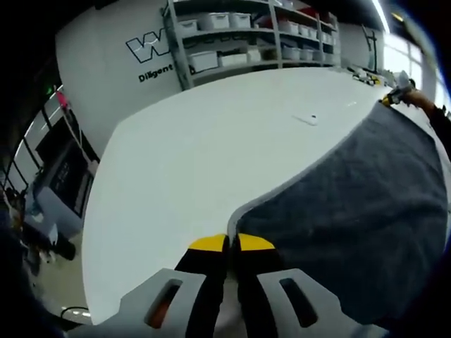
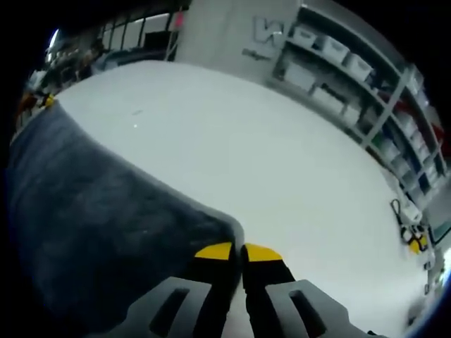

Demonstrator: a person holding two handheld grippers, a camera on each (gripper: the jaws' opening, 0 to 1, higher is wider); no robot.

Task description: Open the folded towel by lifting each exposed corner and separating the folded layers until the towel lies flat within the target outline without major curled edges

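A dark grey towel [image 1: 352,204] lies spread on the white table [image 1: 190,155]. In the left gripper view, my left gripper [image 1: 232,243] is shut on its near corner, yellow tips pressed together at the towel's light hem. The right gripper [image 1: 396,90] shows small at the towel's far corner. In the right gripper view, the towel [image 2: 91,211] stretches away to the left, and my right gripper [image 2: 239,251] is shut on the corner nearest it. The left gripper [image 2: 46,101] appears as a yellow speck at the far end. No outline can be made out on the table.
Shelves with white bins [image 1: 232,35] stand behind the table against a white wall. A small white piece [image 1: 307,118] lies on the table beyond the towel. Some tools [image 2: 412,236] sit near the table's right edge. The table [image 2: 268,155] stretches wide and bare beyond the towel.
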